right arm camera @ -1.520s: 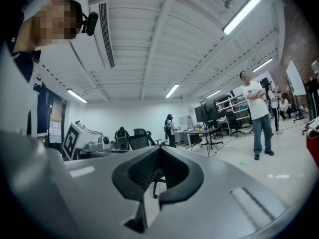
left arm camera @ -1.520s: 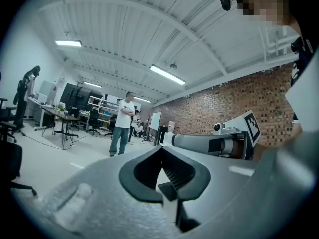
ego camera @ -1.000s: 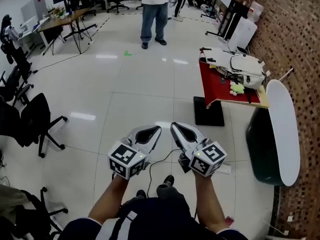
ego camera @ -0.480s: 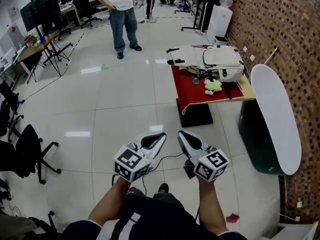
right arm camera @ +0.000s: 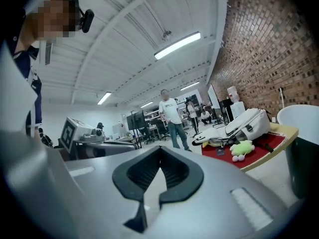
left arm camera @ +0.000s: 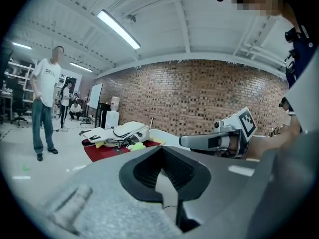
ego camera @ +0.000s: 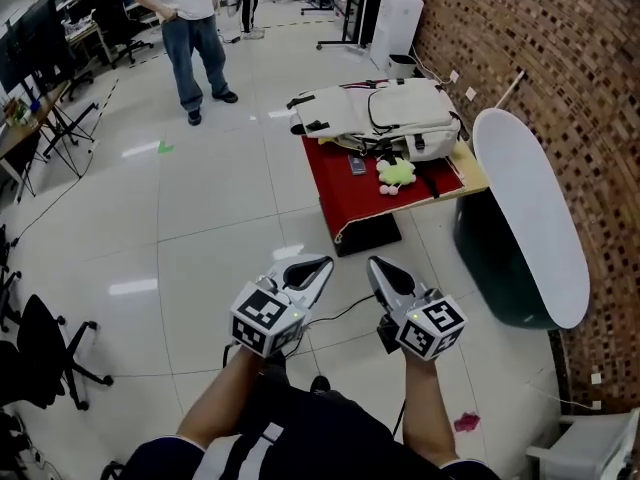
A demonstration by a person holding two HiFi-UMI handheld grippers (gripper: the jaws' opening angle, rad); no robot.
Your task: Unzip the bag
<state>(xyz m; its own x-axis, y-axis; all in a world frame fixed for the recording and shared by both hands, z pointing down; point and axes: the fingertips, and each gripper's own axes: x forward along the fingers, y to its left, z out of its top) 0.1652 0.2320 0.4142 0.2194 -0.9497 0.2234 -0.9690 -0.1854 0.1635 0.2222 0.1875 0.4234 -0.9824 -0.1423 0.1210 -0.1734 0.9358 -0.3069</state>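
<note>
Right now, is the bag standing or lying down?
Lying down: the bag rests flat across the red table.

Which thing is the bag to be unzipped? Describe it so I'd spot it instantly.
Look along the brick wall on the right to the low table draped in red cloth. The bag lies flat across its far end: an off-white backpack with dark straps, far bigger than the small lime-green plush toy beside it.
</note>
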